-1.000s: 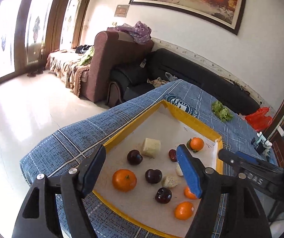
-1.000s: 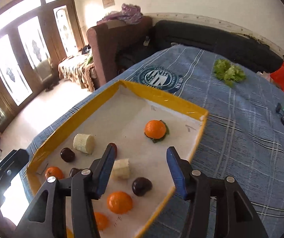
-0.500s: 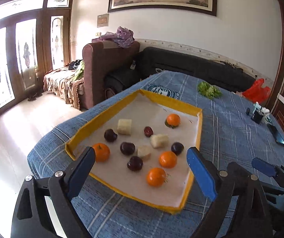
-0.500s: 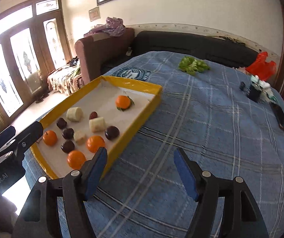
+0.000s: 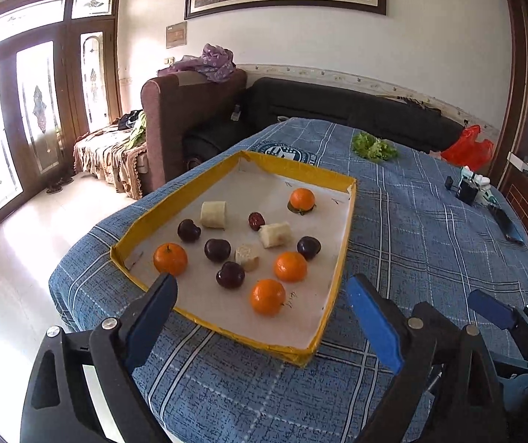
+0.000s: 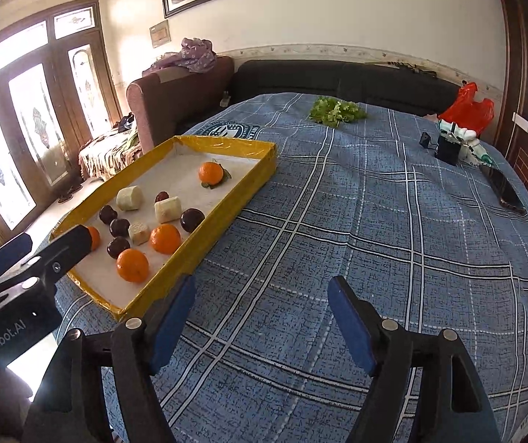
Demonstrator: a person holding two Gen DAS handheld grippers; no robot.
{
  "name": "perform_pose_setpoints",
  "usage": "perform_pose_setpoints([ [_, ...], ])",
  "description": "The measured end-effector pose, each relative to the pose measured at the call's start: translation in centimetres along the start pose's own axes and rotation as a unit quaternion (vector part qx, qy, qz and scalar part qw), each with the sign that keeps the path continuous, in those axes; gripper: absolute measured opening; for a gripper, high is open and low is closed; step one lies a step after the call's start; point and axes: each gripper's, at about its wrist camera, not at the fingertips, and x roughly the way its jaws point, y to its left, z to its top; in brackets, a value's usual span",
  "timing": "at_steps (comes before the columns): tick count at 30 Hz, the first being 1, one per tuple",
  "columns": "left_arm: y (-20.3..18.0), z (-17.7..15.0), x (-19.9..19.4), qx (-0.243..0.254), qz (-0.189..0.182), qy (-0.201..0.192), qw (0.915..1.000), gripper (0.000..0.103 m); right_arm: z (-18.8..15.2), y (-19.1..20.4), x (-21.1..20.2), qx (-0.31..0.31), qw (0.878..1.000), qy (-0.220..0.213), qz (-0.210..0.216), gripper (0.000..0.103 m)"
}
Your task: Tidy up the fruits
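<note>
A yellow-rimmed tray [image 5: 341,258] [image 6: 260,170] lies on a table with a blue plaid cloth [image 6: 374,240]. It holds several oranges [image 5: 267,297] [image 6: 133,265], several dark plums [image 5: 230,275] [image 6: 192,219], pale banana pieces [image 5: 275,234] [image 6: 168,210] and a red date [image 5: 255,220]. My left gripper [image 5: 264,302] is open and empty, held back over the tray's near edge. My right gripper [image 6: 262,297] is open and empty above bare cloth, right of the tray.
A bunch of green leaves [image 6: 335,110] lies at the table's far side. A black box [image 6: 448,149], a phone [image 6: 505,192] and a red bag [image 6: 466,109] sit at the far right. Sofas stand behind the table.
Both grippers have pulled back and up from the tray, which now looks smaller and farther. The right gripper has shifted right, off the tray and over the cloth. Both stayed open.
</note>
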Motion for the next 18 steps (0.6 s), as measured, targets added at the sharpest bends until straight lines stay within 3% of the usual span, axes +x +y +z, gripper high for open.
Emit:
perform_pose_setpoints([
  [18, 0.2, -0.6, 1.5, -0.009, -0.007, 0.026, 0.9996, 0.093, -0.7, 0.2, 1.0, -0.001, 1.0, 0.014, -0.007, 0.083],
])
